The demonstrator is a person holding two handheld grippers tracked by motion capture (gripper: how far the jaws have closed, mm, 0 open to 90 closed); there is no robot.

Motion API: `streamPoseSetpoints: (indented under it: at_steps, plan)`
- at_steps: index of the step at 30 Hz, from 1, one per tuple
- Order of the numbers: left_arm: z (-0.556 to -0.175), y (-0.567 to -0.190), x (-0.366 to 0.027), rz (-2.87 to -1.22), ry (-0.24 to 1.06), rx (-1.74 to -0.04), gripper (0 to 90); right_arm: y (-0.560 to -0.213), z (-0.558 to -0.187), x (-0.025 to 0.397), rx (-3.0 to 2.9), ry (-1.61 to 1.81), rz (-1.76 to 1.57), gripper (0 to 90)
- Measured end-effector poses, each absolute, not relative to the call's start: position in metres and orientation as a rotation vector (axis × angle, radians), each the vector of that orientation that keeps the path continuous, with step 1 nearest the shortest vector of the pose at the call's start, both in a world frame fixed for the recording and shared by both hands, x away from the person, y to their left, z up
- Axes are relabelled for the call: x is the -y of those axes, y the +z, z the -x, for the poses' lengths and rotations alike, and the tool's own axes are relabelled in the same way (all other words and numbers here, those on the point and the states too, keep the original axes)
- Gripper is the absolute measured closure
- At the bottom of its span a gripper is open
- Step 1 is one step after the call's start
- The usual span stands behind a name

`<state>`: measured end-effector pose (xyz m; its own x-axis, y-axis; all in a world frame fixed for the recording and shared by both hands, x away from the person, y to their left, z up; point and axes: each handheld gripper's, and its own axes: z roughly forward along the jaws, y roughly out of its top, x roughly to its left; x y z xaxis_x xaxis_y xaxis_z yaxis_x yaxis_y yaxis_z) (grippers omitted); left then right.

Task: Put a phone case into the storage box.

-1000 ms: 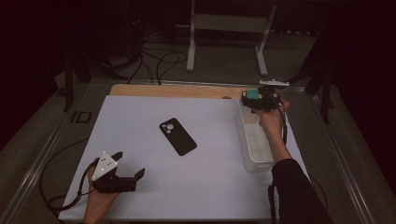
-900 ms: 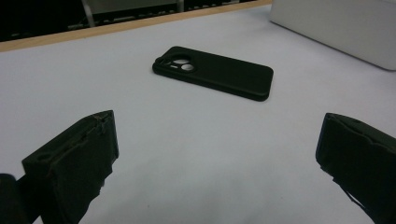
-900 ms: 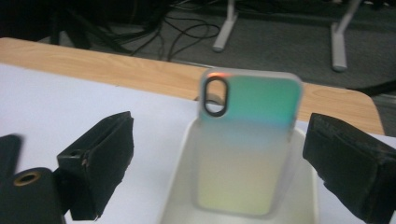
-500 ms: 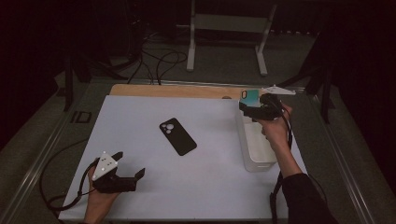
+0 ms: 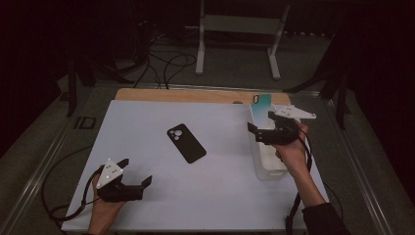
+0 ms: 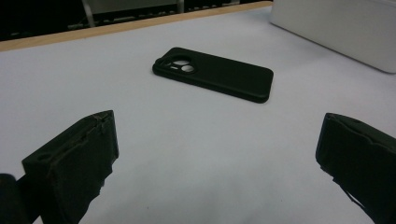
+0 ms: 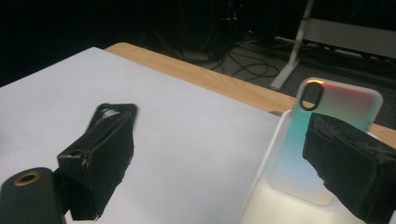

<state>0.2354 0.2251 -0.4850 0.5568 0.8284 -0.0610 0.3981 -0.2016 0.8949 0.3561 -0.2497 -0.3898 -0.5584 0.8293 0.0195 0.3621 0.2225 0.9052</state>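
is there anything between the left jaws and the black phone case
Nothing visible does. In the left gripper view the black case lies flat on bare white table straight ahead of the open left gripper. The white bin sits off to the side, out of that path.

We hold the left tongs (image 5: 136, 182) low near us, jaws spread wide apart. Our right tongs (image 5: 259, 132) are raised farther forward, jaws also wide apart, pointing left.
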Motion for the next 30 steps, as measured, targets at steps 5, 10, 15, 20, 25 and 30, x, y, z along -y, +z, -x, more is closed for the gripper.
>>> streamPoseSetpoints:
  at_steps: [5,10,15,20,25,30]
  plan:
    - [-0.236,-0.485,-0.225,-1.811,0.551,-1.009,0.0,-0.393,-0.338,0.247,-2.036,1.336,-1.071,8.9]
    - [-0.235,-0.485,-0.226,-1.811,0.553,-1.008,0.0,-0.4,-0.323,0.246,-2.042,1.36,-1.054,8.9]
    - [-0.236,-0.485,-0.226,-1.811,0.553,-1.008,0.0,-0.408,-0.31,0.247,-2.036,1.36,-1.035,8.8]
    - [-0.235,-0.484,-0.226,-1.812,0.554,-1.007,0.0,-0.418,-0.301,0.251,-2.021,1.391,-1.067,8.9]
    - [-0.236,-0.485,-0.225,-1.81,0.551,-1.009,0.0,-0.427,-0.295,0.256,-2.014,1.405,-1.09,8.9]
    - [-0.236,-0.485,-0.225,-1.817,0.549,-1.008,0.0,-0.439,-0.285,0.26,-1.988,1.433,-1.096,8.9]
